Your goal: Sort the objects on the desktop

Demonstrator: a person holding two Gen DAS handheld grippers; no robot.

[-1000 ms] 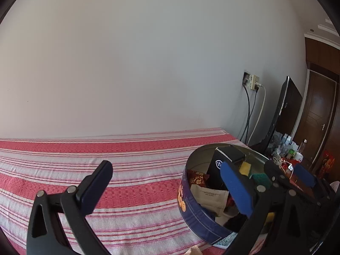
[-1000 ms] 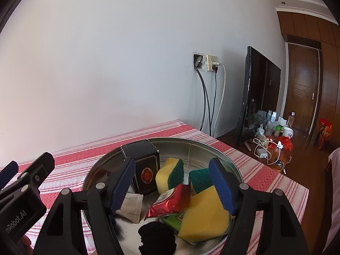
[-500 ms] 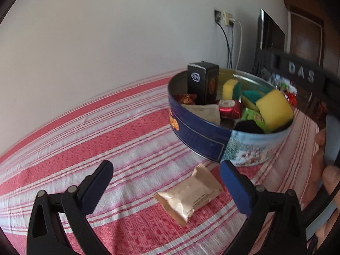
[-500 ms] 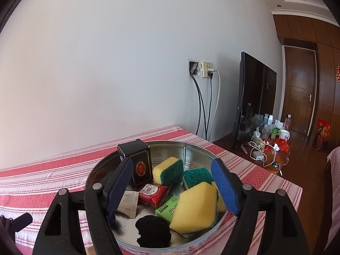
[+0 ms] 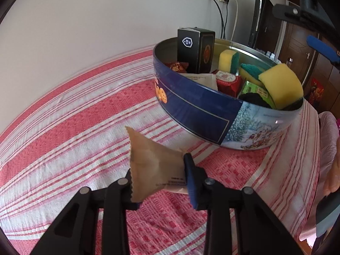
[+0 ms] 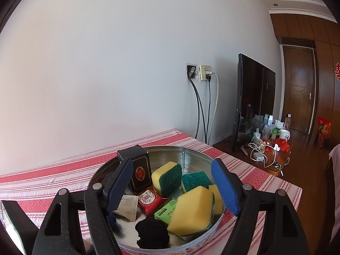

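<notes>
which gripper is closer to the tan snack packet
Left. The left gripper is shut on the tan snack packet, in front of the round tin. The right gripper hangs open over the tin's contents, apart from the packet.

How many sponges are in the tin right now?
3 visible in the tin: one upright mid-tin, one green-topped at the far right, one big yellow one nearest the right gripper. More may be buried.

Soft, even daylight, faint shadows, strong fisheye bending with dark vignetted corners, and slightly blurred near foreground.
</notes>
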